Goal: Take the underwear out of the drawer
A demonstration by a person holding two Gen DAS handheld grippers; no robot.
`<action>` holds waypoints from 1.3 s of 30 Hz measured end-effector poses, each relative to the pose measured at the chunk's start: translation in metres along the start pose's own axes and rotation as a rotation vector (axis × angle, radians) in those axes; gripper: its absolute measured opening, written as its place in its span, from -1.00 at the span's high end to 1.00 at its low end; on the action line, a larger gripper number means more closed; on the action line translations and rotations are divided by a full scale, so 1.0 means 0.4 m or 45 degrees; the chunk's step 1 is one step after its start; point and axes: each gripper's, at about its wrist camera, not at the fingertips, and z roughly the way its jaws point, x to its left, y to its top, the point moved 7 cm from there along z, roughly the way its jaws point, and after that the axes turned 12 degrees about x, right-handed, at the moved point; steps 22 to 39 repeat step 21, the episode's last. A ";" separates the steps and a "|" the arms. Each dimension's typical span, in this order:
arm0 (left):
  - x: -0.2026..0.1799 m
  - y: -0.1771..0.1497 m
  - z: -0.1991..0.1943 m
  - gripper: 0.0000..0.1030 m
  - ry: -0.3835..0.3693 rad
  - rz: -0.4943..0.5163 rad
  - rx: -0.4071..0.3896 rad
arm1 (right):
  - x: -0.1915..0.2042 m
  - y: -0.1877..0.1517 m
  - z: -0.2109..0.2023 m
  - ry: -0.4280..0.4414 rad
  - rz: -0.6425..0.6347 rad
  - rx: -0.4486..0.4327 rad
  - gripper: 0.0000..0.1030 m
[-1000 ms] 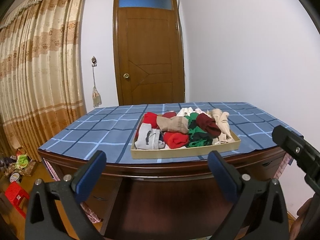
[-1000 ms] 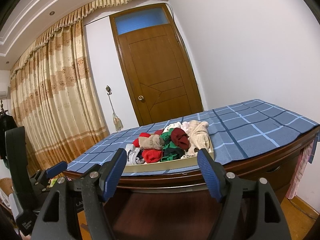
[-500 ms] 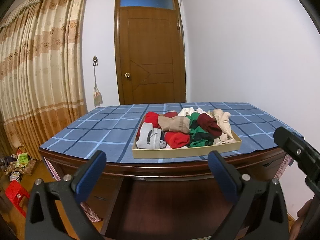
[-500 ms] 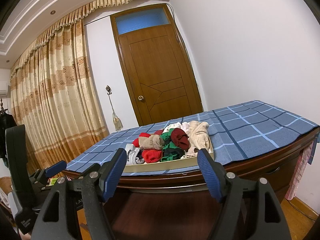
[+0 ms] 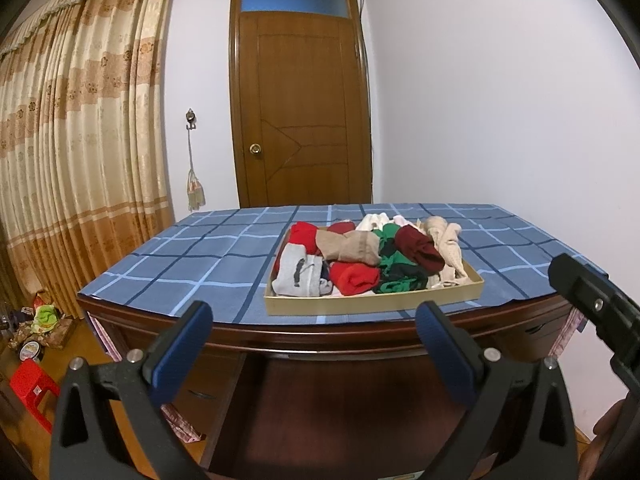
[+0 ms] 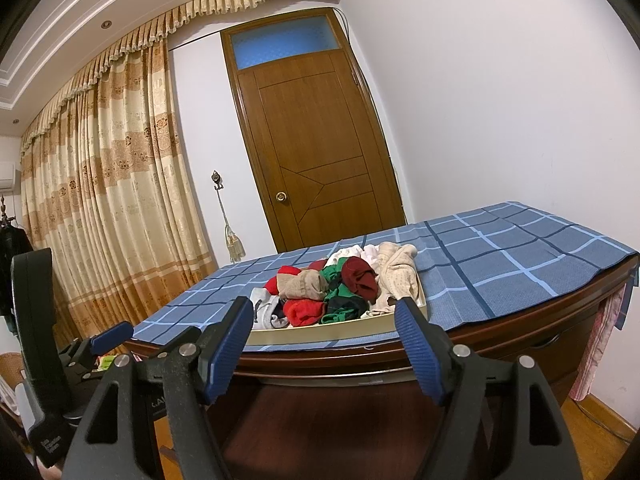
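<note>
A shallow beige drawer tray (image 5: pixel 372 304) sits on a table with a blue checked cloth (image 5: pixel 192 256). It holds a heap of rolled underwear (image 5: pixel 360 256): red, tan, green, dark red, grey-white and cream pieces. My left gripper (image 5: pixel 314 346) is open and empty, in front of and below the table edge. My right gripper (image 6: pixel 324 340) is open and empty, also short of the tray (image 6: pixel 332 330). The underwear heap shows in the right wrist view (image 6: pixel 340 284). The left gripper shows at the left edge of the right wrist view (image 6: pixel 80 344).
The dark wooden table front (image 5: pixel 360 344) has drawers below. A brown door (image 5: pixel 304 120) and curtains (image 5: pixel 80 140) stand behind. A red stool (image 5: pixel 28 384) and clutter lie on the floor at left. A pink cloth (image 6: pixel 596 344) hangs at the table's right.
Both grippers have drifted slightly, so the tray sits a touch lower and nearer in view. Jaws stay open; nothing was grasped.
</note>
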 end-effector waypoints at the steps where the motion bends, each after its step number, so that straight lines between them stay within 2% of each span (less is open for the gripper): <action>1: 0.001 0.000 -0.002 -0.99 0.002 -0.001 -0.001 | 0.000 0.000 0.000 0.001 0.000 0.000 -0.46; 8: 0.008 0.002 0.012 -1.00 0.068 -0.012 0.004 | -0.003 0.000 0.004 0.002 -0.004 0.002 -0.46; 13: 0.007 -0.007 0.030 -0.99 0.020 -0.024 0.055 | -0.006 0.000 0.007 0.002 -0.001 0.009 -0.46; 18: -0.004 -0.008 0.029 -0.99 0.044 0.001 0.054 | -0.007 0.001 0.008 0.002 -0.003 0.009 -0.46; 39: -0.004 -0.006 0.033 -0.99 0.025 -0.009 0.058 | -0.010 0.001 0.010 0.000 0.000 0.011 -0.46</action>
